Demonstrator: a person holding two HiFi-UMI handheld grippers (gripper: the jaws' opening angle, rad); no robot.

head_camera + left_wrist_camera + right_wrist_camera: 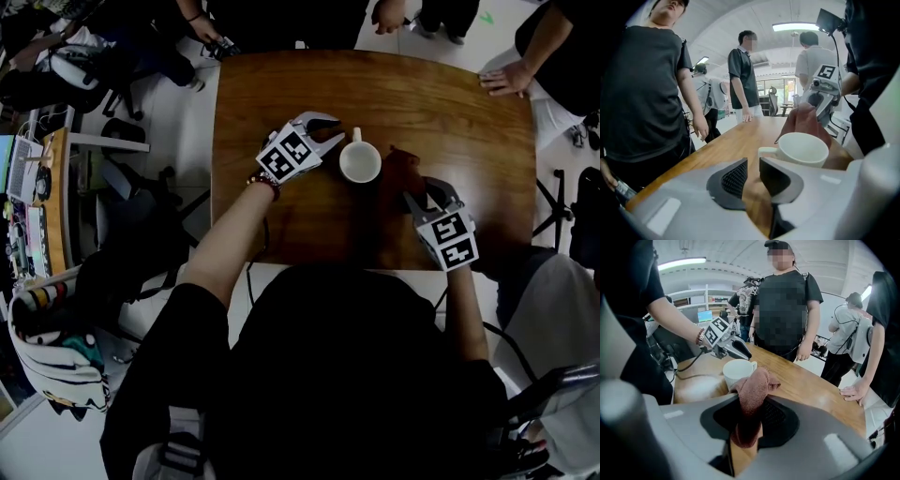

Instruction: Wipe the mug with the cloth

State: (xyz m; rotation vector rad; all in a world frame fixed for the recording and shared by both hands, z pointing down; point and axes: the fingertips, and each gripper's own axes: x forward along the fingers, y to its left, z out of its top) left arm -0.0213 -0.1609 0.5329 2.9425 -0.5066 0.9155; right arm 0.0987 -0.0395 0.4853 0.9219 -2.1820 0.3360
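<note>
the right gripper (pixel 751 414) is clamped tight on a bunched reddish cloth (pixel 755 383), which it holds up just beside the mug (pixel 737 371), likely so a loose fold can rub its side. the left gripper (pixel 753 174), jaws a little apart with nothing between them, sits near the handle (pixel 767 151), seemingly to steady it. the mug stands upright about mid-table on a brown wooden table (pixel 441 103). people (pixel 785 301) stand round its far edges in a bright office.

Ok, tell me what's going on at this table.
A person works at the brown wooden table with a gripper in each hand. The right gripper is shut on a reddish-brown cloth, held just beside the white ceramic mug. The left gripper sits by the mug's other side, jaws apart, nothing between them.
</note>
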